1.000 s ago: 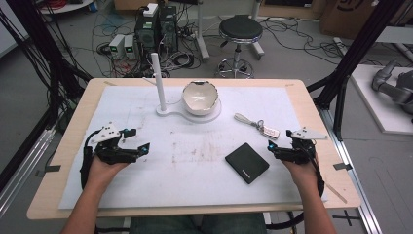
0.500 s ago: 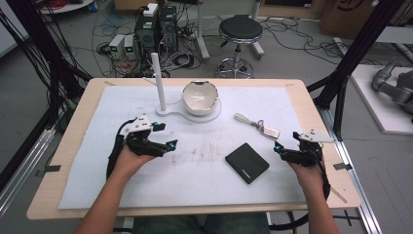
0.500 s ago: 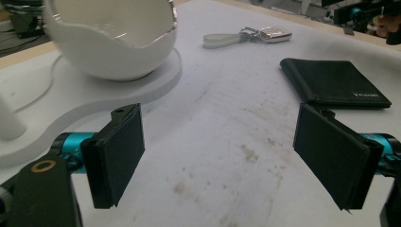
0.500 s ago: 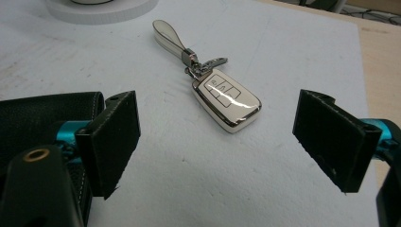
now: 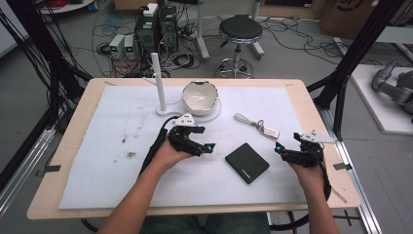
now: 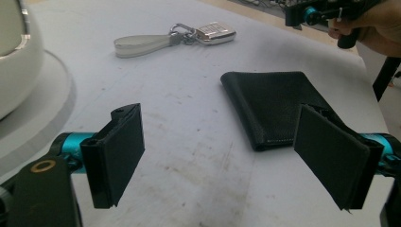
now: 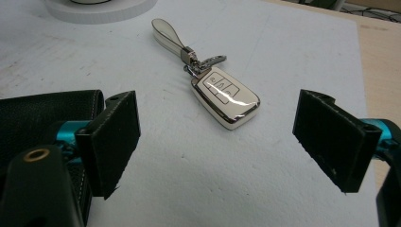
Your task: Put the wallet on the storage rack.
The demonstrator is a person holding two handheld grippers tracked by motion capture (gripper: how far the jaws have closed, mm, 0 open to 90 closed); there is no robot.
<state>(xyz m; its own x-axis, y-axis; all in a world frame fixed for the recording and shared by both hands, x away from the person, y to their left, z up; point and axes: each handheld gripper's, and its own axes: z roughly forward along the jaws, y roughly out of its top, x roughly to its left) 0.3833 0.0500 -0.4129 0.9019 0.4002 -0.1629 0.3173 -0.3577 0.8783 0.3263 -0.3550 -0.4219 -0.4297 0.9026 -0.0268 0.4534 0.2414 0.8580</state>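
A: Left hand-held gripper (image 6: 222, 156) has its jaws spread wide and empty. The black wallet (image 6: 276, 106) lies flat on the table (image 5: 78, 141), just ahead of it and toward its right jaw.

B: I'd come in low and let one jaw slide under the folded edge, since a flat wallet gives little to pinch.

A: And the right hand-held gripper (image 7: 217, 142)?

B: Also wide open, holding nothing; the white key fob (image 7: 226, 101) sits just ahead, between its jaws. Take it across the short sides.
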